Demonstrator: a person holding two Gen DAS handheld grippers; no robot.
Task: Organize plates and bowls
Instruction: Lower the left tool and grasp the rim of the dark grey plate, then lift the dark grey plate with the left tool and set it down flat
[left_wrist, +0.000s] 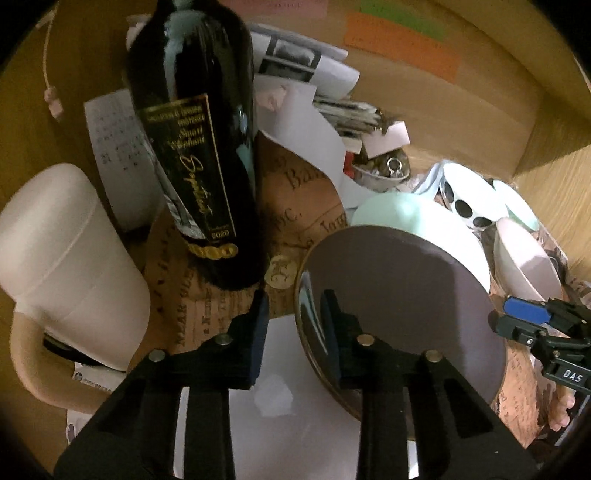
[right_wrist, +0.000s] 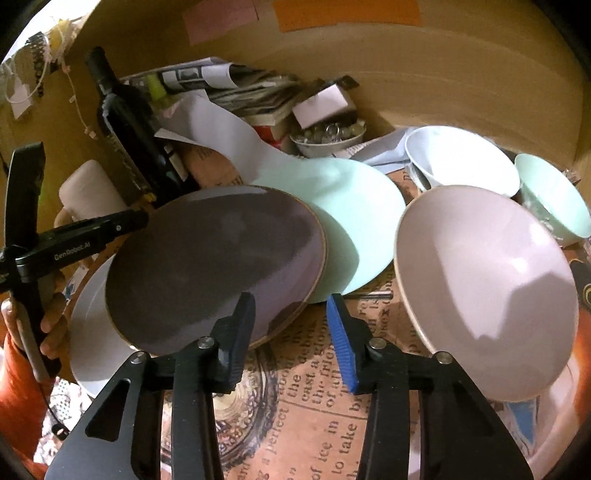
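1. The surface is a brown newsprint-pattern cloth (right_wrist: 314, 369) inside a wooden nook whose back wall (right_wrist: 443, 85) carries pink and orange notes.
2. Clutter fills the rear: a wine bottle (left_wrist: 192, 140) standing upright, a white jar (left_wrist: 66, 266) to its left, paper stacks (right_wrist: 240, 92), and a small dish of glass beads (right_wrist: 327, 134).
3. The purple plate (right_wrist: 214, 266) is tilted, its far edge overlapping the mint plate (right_wrist: 354, 221); a white plate (right_wrist: 92, 332) lies beneath its near-left side.
4. The left gripper (left_wrist: 291, 332) is partly open, its fingers straddling the purple plate's rim; whether they press it is unclear.
5. The right gripper (right_wrist: 291, 332) is wide open and holds nothing, over bare cloth beside that plate's near edge.
6. At right, a pink bowl (right_wrist: 487, 288) tilts, near a white bowl (right_wrist: 461, 158) and a mint bowl (right_wrist: 554, 199) by the wall.
7. Free cloth shows mainly between the purple plate and the pink bowl.
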